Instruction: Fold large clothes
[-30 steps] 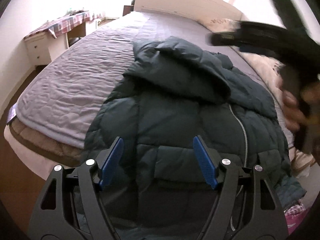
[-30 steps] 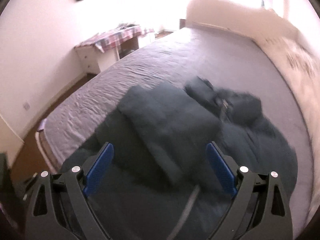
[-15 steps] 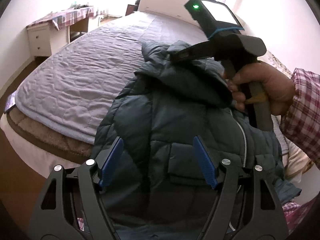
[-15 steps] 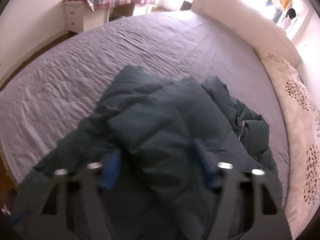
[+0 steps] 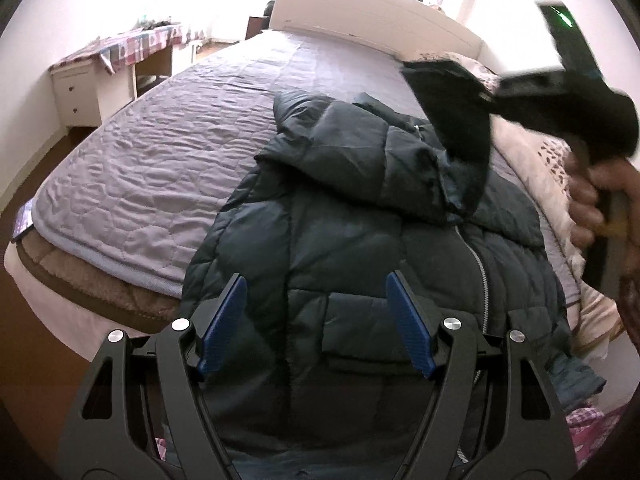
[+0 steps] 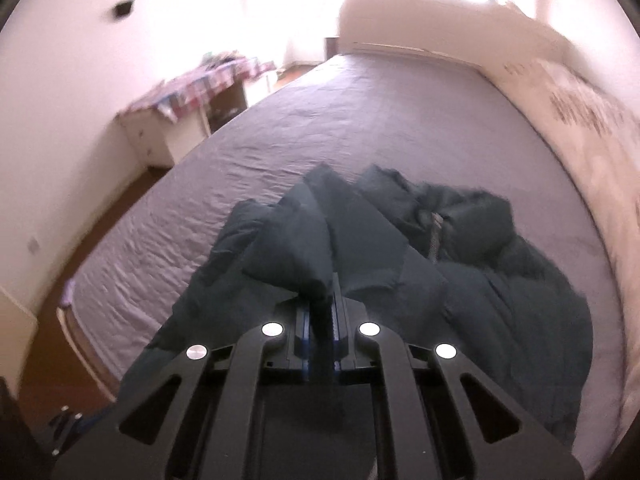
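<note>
Your dark green puffer jacket (image 5: 360,248) lies spread on the grey quilted bed (image 5: 160,160), its hem toward you at the near edge. Your right gripper (image 6: 320,312) is closing, its jaws nearly together and pinching a fold of the jacket, lifted off the bed. Your left gripper (image 5: 316,320) hangs wide open over the hem, holding nothing.

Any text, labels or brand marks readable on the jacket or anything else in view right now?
None readable.
Jacket: no label or logo shows.
Pillow: dark print, blurred; it may be a pattern, not words.
Right gripper: green light on its body, no lettering.
</note>
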